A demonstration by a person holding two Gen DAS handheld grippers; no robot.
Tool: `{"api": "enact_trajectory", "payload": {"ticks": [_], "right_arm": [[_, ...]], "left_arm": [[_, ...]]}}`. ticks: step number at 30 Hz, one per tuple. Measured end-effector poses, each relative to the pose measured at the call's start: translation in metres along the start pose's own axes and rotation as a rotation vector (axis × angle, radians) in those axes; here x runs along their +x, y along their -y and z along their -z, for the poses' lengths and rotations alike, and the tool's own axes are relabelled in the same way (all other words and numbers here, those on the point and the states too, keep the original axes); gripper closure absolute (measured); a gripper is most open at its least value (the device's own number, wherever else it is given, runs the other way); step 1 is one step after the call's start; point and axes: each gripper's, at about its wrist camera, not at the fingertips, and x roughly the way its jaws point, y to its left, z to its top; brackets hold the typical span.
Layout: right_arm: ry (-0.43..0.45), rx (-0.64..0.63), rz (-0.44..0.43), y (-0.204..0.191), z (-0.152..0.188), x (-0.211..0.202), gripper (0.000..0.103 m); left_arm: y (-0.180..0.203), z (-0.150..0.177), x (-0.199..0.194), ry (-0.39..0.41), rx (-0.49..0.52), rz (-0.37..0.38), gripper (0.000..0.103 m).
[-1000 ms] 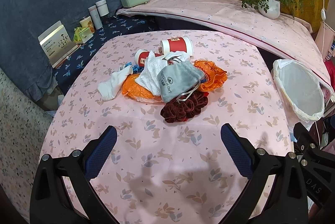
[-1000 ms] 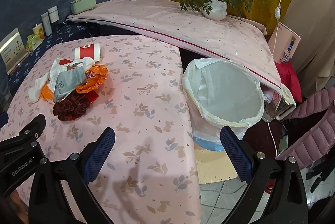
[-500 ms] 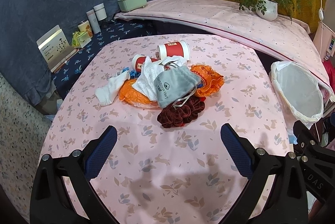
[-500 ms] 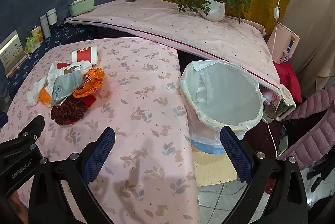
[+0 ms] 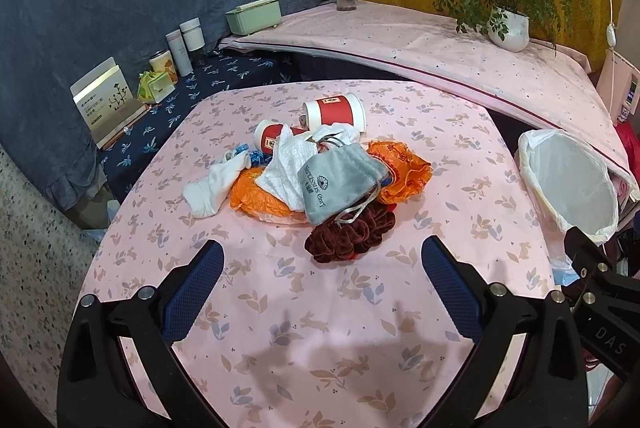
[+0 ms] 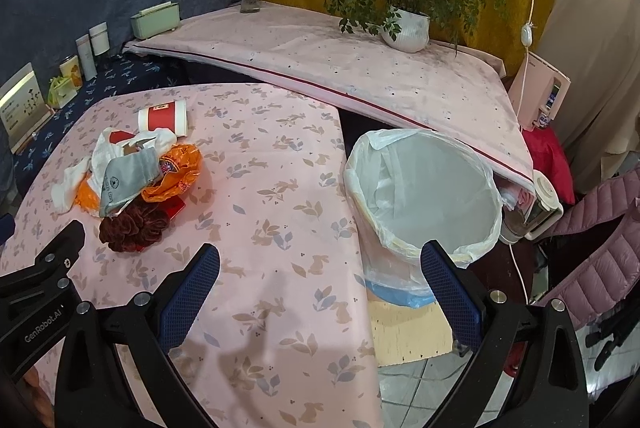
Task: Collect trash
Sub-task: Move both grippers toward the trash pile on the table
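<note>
Reaching with spread, empty fingers, the left gripper may drag several tangled pieces from the trash pile, perhaps spilling some before the bin.

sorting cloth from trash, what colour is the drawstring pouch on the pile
Grey, with dark printed lettering; the drawstring pouch shows best in the left wrist view.

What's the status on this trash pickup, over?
Left gripper and right gripper open, empty. Trash pile untouched on table. Lined bin open, nothing blocking.
</note>
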Motion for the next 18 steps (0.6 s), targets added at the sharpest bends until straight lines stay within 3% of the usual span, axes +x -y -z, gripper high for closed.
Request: {"api": "enact_trajectory", "payload": {"ticks": [5,18], "right_arm": [[0.026,0.022,-0.004,-0.005,-0.008,-0.003,0.007],[0.027,0.012,-0.077,-0.052,-0.041,0.023,0.007]], "left_arm": [[-0.021,-0.006,0.01,-0.01,-0.044,0.01,0.008],[-0.111,-0.02,0.071,-0.045,-0.153,-0.055,0.008]]}}
